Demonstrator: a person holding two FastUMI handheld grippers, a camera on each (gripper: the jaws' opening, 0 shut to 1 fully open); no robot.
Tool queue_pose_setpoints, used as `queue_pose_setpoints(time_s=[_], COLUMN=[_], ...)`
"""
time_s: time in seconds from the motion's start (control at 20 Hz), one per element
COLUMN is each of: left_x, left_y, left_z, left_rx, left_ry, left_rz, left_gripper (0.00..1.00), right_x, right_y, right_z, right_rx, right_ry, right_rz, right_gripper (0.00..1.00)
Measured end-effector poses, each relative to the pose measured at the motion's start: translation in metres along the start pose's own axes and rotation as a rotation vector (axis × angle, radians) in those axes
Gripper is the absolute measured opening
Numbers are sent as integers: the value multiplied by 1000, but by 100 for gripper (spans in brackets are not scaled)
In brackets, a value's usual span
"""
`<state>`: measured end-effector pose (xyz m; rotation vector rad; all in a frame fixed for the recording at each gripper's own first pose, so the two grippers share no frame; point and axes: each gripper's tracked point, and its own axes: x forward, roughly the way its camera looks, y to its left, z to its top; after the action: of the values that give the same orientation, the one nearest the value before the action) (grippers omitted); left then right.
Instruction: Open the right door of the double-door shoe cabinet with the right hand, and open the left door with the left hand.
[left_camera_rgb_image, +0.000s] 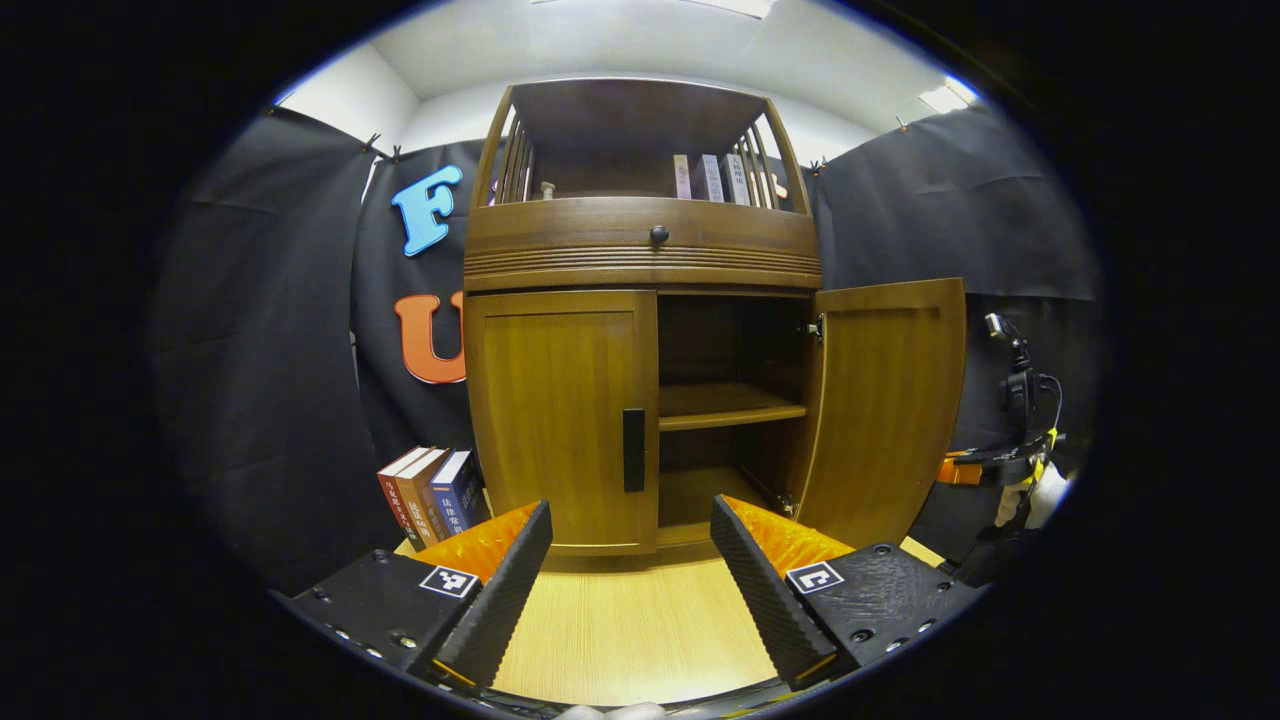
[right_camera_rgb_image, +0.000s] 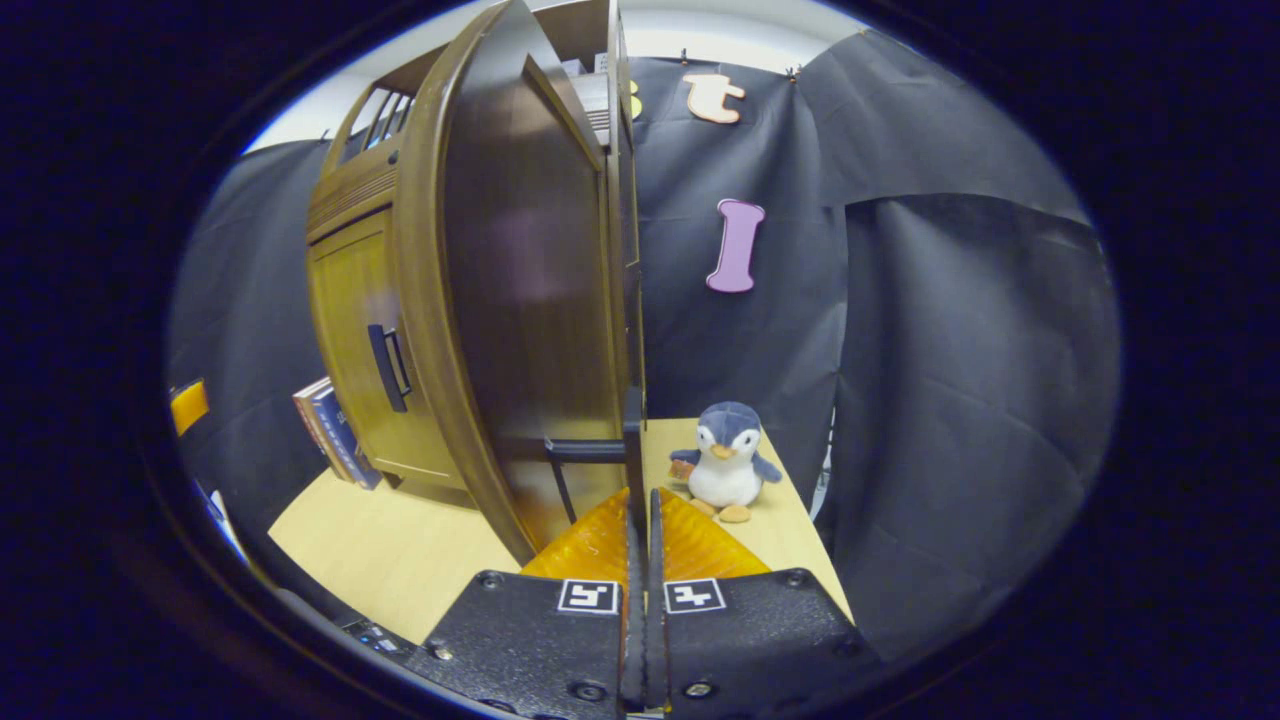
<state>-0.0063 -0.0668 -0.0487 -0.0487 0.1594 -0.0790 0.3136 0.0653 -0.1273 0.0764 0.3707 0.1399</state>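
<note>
left tongs (left_camera_rgb_image: 630, 560) released, facing closed left door (left_camera_rgb_image: 560, 420) | right tongs (right_camera_rgb_image: 640, 520) clenched on right door (right_camera_rgb_image: 625, 300) edge

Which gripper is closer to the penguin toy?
Right. The right gripper sits at the open door's edge, just before the penguin toy. The left gripper faces the cabinet front.

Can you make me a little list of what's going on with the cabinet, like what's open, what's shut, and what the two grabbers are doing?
cabinet: wooden, on a light wood table
right door: swung open
left door: shut, black handle untouched
left gripper: open, apart from the left door
right gripper: fingers pressed close together at the open door's edge
inside: shelf, looks bare
beside cabinet: books, toy penguin
left to do: open left door
</note>
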Motion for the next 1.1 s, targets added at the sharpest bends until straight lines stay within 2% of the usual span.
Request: queue_pose_setpoints(time_s=[0.35, 0.6, 0.75, 0.8, 0.9, 0.95, 1.1], left_x=[-5, -7, -5, -4, -2, -1, 2], left_y=[-5, -1, 4, 5, 8, 9, 13], left_z=[3, 4, 5, 5, 5, 4, 8], left_rx=[0, 5, 2, 3, 5, 6, 13], left_ry=[-19, -22, -28, -29, -26, -23, -24], left_rz=[-6, 0, 2, 3, 4, 5, 6], left_gripper=[96, 96, 96, 96, 96, 96, 96], right_x=[-2, -9, -28, -38, -57, -66, -90], right_y=[-18, -30, -50, -56, -73, -73, -66], right_z=[0, -6, -16, -17, -11, -4, 17], right_rx=[-52, -80, -97, -91, -70, -51, -19], right_ry=[27, 40, 55, 53, 14, -8, -80], right_rz=[73, 73, 39, 19, -58, -83, -137], right_gripper=[4, 7, 32, 48, 70, 71, 100])
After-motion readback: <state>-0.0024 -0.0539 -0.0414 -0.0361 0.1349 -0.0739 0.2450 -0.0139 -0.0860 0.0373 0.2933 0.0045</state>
